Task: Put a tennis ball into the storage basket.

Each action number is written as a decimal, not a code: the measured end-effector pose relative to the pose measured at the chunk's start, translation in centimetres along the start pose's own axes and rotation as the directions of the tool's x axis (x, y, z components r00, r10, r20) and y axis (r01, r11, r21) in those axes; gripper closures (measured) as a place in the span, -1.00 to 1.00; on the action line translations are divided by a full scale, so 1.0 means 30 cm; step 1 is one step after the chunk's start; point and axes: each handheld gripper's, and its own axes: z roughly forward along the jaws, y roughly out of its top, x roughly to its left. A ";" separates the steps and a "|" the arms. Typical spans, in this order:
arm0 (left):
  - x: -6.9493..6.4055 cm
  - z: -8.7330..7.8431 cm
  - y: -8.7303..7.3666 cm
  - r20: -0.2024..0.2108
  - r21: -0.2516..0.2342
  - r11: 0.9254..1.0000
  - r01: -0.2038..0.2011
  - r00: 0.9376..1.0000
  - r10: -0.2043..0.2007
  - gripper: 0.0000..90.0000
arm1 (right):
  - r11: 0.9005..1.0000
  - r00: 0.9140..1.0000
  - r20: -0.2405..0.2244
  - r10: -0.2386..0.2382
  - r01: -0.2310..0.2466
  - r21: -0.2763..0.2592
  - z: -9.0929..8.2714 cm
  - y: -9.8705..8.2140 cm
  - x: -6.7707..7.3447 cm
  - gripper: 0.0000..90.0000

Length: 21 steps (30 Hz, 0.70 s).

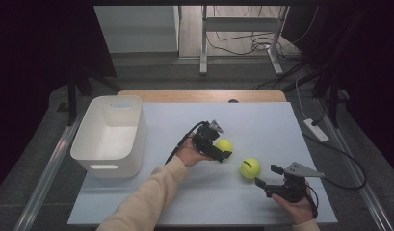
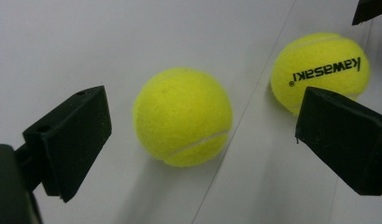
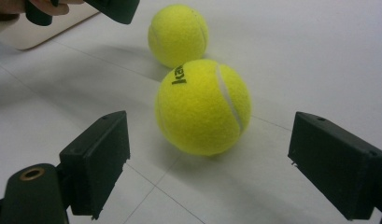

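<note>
Two black jaws of the right gripper (image 3: 209,163) stand wide apart, and between them, untouched, lies a fuzzy yellow-green tennis ball with black lettering (image 3: 202,106) and a white seam. Just beyond it rests a second, plain yellow-green tennis ball (image 3: 178,33), so two balls lie near each other on the white desk (image 1: 262,125). From the left gripper (image 2: 202,140), whose jaws also gape wide, the plain ball sits between them, free. One white plastic bin (image 1: 109,137) stands at the desk's left edge.
</note>
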 end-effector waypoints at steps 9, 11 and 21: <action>0.014 0.040 0.014 0.003 0.050 0.999 0.006 1.000 -0.006 -0.91 | 1.000 1.000 -0.001 -0.001 0.001 0.001 0.000 -0.001 -0.001 -0.72; 0.017 0.047 0.013 0.007 0.058 0.998 0.011 1.000 -0.011 -0.91 | 1.000 1.000 0.000 -0.001 0.001 0.002 0.000 -0.001 -0.002 -0.72; 0.029 0.074 0.011 0.005 0.080 0.996 0.024 1.000 -0.025 -0.90 | 1.000 1.000 -0.003 0.000 0.000 0.002 0.001 -0.001 -0.002 -0.72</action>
